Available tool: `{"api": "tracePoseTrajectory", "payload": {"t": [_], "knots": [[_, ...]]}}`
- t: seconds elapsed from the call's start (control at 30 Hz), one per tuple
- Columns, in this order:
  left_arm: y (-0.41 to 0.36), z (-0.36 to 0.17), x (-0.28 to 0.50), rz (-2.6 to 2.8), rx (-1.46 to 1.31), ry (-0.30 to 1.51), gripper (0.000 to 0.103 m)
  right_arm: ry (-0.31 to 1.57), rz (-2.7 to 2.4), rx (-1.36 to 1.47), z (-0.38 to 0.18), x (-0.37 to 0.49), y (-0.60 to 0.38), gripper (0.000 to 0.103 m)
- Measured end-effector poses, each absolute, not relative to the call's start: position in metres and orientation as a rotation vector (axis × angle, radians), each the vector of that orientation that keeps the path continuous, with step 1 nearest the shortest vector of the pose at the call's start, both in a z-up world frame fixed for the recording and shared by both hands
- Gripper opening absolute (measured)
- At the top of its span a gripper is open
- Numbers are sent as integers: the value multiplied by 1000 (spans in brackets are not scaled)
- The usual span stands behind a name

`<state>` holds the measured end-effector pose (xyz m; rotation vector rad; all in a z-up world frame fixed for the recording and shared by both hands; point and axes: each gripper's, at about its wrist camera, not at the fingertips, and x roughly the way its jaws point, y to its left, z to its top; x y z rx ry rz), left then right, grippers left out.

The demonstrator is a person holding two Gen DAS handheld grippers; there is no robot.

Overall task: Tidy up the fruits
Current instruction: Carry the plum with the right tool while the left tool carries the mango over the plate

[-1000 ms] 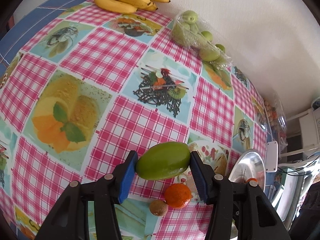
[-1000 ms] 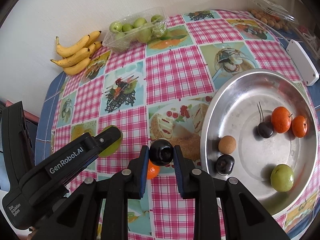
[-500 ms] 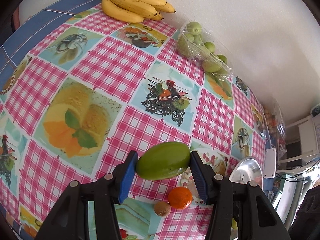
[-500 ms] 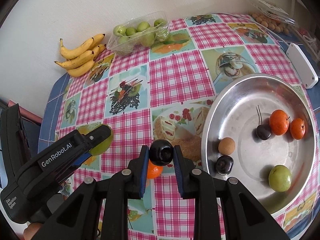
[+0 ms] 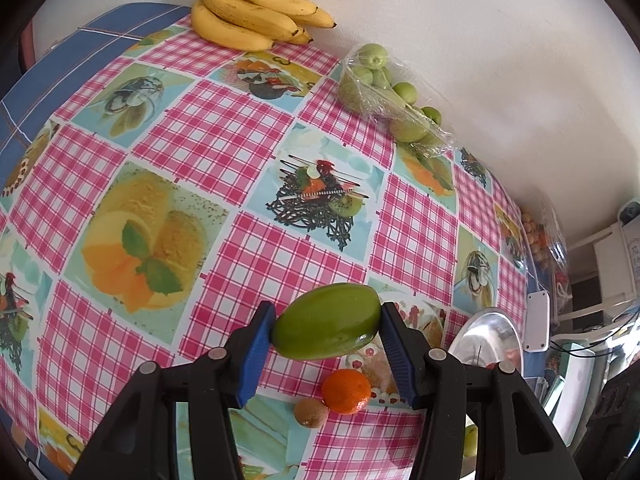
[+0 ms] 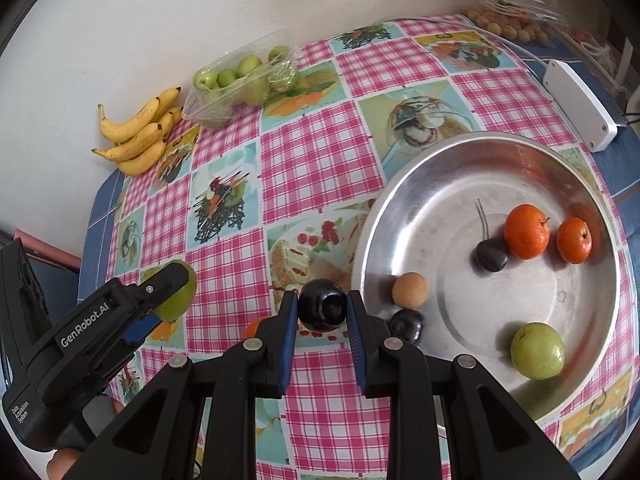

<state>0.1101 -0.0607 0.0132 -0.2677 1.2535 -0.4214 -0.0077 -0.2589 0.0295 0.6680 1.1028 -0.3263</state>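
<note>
Both hands are loaded here. The right gripper (image 6: 322,310) is clamped on a dark plum (image 6: 322,309), pads pressing its two sides, and it hangs above the checked tablecloth (image 6: 312,168) just short of the steel tray (image 6: 472,144). The tray's near rim lies immediately to the right of the plum in this view, so a short carry that way should put it over the metal. Already in the tray: two tangerines (image 6: 526,231), a green guava (image 6: 537,351), a tan round fruit (image 6: 409,289) and two more dark plums, one tucked right at the rim beside the gripper.

Over on the left, the left gripper (image 5: 326,334) grips a green mango (image 5: 326,322), long axis running straight across from pad to pad, held clear of the cloth. Below it on the table sit a loose tangerine (image 5: 346,391) and a small brown fruit (image 5: 311,412), touching each other. From this side the tray (image 5: 486,330) shows only as a sliver far to the right, well apart from the mango.

So the right hand is plainly the nearer one to the tray; I'd judge the plum goes in first, the mango having the longer trip across.
</note>
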Motion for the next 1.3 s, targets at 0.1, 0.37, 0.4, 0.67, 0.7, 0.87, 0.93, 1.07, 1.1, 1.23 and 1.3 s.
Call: {"api": "tracePoseTrajectory", "payload": {"t": [0.1, 0.37, 0.4, 0.67, 0.7, 0.87, 0.93, 1.07, 1.1, 1.23, 1.3], "knots": [[-66, 15, 106, -431, -251, 1249, 56, 1100, -350, 683, 29, -13, -267, 25], [-91, 25, 93, -481, -183, 1224, 53, 1101, -401, 715, 28, -29, -287, 26], [-94, 24, 91, -485, -173, 1226, 53, 1102, -405, 720, 27, -31, -289, 26], [-89, 12, 94, -471, -196, 1266, 53, 1109, -424, 729, 23, -39, -298, 25], [-85, 12, 96, -464, -204, 1266, 53, 1111, -425, 731, 22, -39, -298, 26], [-67, 11, 107, -419, -232, 1260, 53, 1122, -401, 720, 20, -32, -289, 26], [-63, 7, 111, -411, -249, 1273, 54, 1126, -390, 710, 19, -28, -284, 25], [-61, -7, 114, -387, -245, 1303, 55, 1144, -375, 695, 15, -21, -277, 25], [-62, -11, 114, -387, -250, 1316, 55, 1149, -371, 691, 14, -19, -275, 26], [-65, -21, 115, -384, -256, 1345, 59, 1161, -358, 675, 12, -14, -270, 25], [-68, -23, 114, -389, -249, 1344, 59, 1163, -357, 669, 12, -13, -269, 25]]}}
